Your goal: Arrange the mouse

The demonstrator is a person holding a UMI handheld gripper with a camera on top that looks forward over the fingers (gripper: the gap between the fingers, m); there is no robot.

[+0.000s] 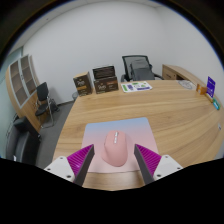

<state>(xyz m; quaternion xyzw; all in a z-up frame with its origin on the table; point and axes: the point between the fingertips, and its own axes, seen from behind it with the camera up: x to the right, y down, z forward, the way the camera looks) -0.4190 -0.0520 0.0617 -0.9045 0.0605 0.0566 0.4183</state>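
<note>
A pink mouse [114,149] lies on a pale pink and blue mouse mat [120,133] on the wooden table [170,115]. My gripper [113,160] is open, with the mouse standing between the two fingers [82,160]. There is a gap between the mouse and each magenta pad. The mouse rests on the mat by itself.
A black office chair [139,68] and low cabinets [96,82] stand beyond the table's far edge. Papers [137,87] and small items [211,88] lie at the table's far right. Another chair [42,98] and a shelf [18,80] stand at the left.
</note>
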